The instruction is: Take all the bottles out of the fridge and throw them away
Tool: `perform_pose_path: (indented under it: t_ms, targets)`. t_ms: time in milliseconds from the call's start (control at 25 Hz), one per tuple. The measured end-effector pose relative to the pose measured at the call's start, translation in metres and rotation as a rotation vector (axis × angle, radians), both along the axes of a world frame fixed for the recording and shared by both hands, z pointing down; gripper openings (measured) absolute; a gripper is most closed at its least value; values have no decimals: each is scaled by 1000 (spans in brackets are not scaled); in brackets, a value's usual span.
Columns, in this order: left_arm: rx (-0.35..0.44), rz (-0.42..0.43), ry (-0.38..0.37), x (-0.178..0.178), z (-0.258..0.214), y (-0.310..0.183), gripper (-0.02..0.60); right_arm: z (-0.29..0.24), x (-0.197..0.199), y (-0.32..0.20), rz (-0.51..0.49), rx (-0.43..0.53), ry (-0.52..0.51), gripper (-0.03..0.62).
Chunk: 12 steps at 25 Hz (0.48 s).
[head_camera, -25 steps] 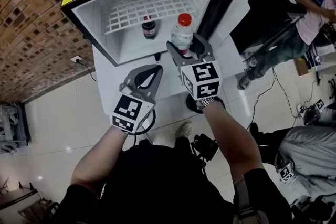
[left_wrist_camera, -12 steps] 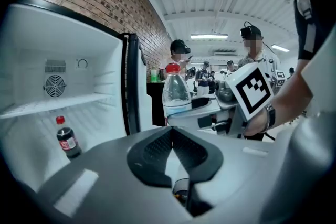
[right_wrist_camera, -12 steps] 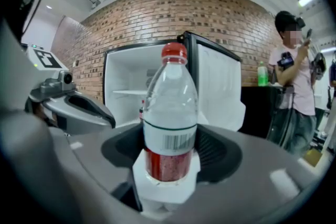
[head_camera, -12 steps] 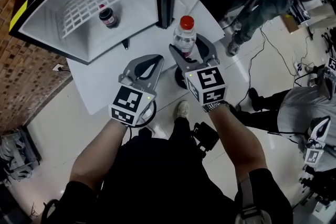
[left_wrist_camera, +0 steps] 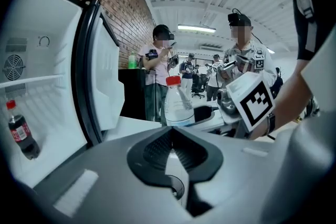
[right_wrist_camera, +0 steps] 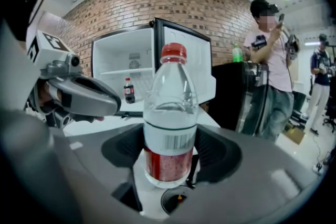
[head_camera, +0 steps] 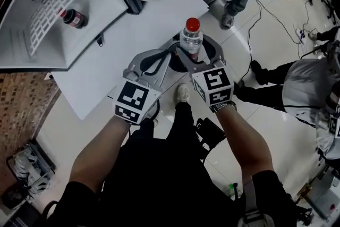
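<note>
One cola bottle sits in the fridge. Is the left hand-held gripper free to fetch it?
Probably yes: the left hand-held gripper is empty, the fridge stands open, nothing blocks the cola bottle.

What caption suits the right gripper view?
Right gripper clamps a red-capped clear bottle; a cola bottle stands in the open fridge behind.

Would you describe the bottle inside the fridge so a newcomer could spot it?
Look into the open white fridge. Below its wire shelf stands a small dark cola bottle with a red cap; the other, clear plastic bottle is outside, held in the right gripper.
</note>
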<state>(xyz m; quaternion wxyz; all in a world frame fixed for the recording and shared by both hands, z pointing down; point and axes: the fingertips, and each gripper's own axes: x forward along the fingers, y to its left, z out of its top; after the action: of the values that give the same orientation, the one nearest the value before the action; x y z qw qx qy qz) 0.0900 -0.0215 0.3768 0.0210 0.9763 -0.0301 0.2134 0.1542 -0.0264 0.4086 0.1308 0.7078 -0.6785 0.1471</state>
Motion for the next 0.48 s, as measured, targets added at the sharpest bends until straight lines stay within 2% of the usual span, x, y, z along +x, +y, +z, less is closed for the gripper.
perform_pose_path:
  t_ms: [280,480]
  targets:
    - [-49,60,-78,28,49,28,3,69,23,34,33,-102,-46,296]
    - [-88,76,-131,39,89,37,3,137,33,43,29,-195,-84,296]
